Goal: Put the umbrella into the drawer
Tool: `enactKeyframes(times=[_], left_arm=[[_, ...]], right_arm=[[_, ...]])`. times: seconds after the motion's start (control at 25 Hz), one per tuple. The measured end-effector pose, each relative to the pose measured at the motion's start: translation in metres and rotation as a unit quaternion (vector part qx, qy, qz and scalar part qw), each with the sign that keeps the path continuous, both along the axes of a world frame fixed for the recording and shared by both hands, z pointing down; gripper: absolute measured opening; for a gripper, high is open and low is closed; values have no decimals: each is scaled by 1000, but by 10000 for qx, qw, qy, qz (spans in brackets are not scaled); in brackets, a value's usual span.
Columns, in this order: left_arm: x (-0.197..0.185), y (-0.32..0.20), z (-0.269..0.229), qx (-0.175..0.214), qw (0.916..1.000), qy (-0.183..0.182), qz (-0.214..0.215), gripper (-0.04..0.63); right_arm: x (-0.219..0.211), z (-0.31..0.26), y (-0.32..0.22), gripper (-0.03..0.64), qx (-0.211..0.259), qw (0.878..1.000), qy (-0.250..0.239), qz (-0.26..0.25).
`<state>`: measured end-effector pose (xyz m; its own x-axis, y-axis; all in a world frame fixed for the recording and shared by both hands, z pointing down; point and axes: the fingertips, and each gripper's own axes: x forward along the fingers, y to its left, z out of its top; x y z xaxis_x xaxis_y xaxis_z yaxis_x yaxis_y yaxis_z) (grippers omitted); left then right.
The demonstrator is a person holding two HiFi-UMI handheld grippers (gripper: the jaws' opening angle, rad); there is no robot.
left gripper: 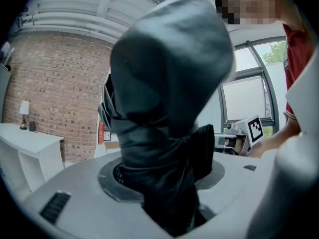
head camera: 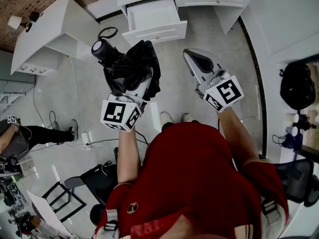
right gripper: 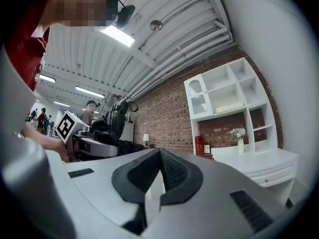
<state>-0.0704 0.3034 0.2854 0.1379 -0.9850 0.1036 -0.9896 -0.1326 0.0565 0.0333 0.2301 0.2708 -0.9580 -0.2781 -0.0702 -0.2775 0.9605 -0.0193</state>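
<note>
Head view: black folded fabric umbrella [head camera: 130, 68] is held mid-air by left gripper [head camera: 130, 86], short of open white wooden drawer [head camera: 152, 19]; cylindrical handle [head camera: 102, 49] is pointed toward drawer. Right gripper [head camera: 195, 62] is held alongside, apart.

Left gripper view: jaws are spread wide, clamped on bunched canopy [left gripper: 169, 108]. Cloth is judged light, soft and slippery; the stiff handle is judged the firmer hold.

Right gripper view: jaws are pressed together, nothing gripped.

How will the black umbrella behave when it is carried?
The umbrella has loose fabric bulging around the left gripper, so the grip is probably soft and may slip. Its handle end juts past the jaws, so it may sag that way.
</note>
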Motion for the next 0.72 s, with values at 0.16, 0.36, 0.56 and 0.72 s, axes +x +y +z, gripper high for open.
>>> enactKeyframes(times=[0.16, 0.36, 0.56, 0.72], left_arm=[[0, 0, 0, 17, 10000, -1, 3, 256], [-3, 1, 2, -22, 9999, -84, 71, 256], [-5, 4, 9, -69, 9994, -280, 205, 256], [-51, 4, 8, -43, 9993, -267, 271, 256]], right_arm=[[3, -1, -1, -2, -159, 9997, -162, -75], [8, 3, -4, -2, -296, 9993, -233, -17], [24, 11, -4, -2, -236, 9993, -215, 189], [-9, 7, -5, -2, -168, 9990, -119, 401]])
